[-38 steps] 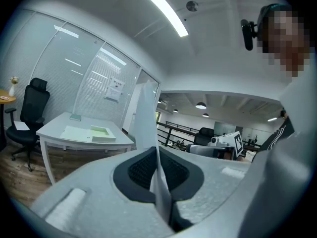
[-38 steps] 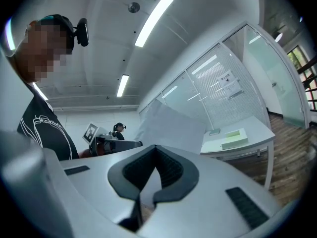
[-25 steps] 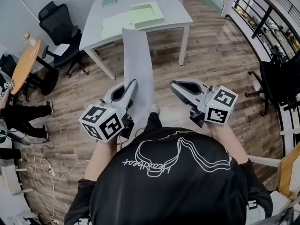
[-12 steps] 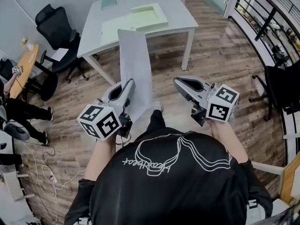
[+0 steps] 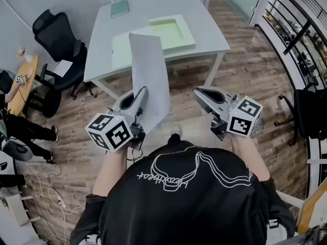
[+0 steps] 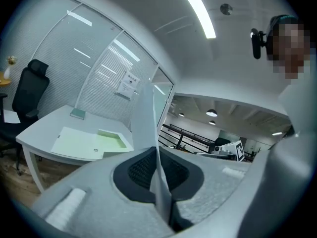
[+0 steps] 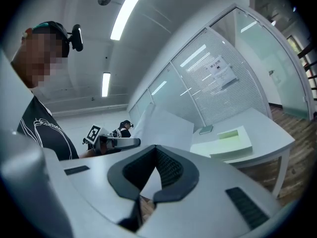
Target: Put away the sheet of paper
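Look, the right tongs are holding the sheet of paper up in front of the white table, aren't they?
No: the left tongs hold the sheet of paper, as the head view shows; the right tongs grip nothing. It is up in front of the white table.

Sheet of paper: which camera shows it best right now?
The head view: the whole sheet of paper shows, rising from the left claw that pinches its lower edge. The left gripper view shows it edge-on between the shut jaws. The right gripper view shows its broad face, partly behind the right claw.
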The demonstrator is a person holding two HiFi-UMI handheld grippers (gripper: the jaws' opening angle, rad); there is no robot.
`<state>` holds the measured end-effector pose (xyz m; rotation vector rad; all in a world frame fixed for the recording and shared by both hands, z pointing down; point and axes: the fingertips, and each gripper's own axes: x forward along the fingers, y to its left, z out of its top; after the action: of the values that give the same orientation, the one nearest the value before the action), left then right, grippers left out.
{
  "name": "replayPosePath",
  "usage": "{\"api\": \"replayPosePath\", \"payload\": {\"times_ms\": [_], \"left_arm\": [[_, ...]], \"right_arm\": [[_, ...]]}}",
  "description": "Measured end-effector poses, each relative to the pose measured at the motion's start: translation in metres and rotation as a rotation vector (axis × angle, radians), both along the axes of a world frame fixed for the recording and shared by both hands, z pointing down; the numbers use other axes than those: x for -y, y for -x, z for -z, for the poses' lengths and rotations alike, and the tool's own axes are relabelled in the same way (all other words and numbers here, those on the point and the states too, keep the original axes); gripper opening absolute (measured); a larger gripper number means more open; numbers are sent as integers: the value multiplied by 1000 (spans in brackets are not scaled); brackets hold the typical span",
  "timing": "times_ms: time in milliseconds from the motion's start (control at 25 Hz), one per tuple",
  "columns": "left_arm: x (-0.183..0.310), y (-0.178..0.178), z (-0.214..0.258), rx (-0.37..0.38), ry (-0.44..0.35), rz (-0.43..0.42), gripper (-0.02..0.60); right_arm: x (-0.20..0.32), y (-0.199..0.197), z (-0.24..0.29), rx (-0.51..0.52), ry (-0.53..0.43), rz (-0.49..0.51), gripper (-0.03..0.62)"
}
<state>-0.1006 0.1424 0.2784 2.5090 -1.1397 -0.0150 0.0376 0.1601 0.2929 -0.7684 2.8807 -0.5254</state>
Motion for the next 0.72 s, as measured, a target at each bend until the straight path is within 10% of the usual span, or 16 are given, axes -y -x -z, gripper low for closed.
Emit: {"api": "replayPosePath", "payload": {"times_ms": [720], "left_arm": [[215, 74, -21, -10, 88, 43, 11]], "right_arm": [[221, 49, -28, -47, 122, -11, 10]]}}
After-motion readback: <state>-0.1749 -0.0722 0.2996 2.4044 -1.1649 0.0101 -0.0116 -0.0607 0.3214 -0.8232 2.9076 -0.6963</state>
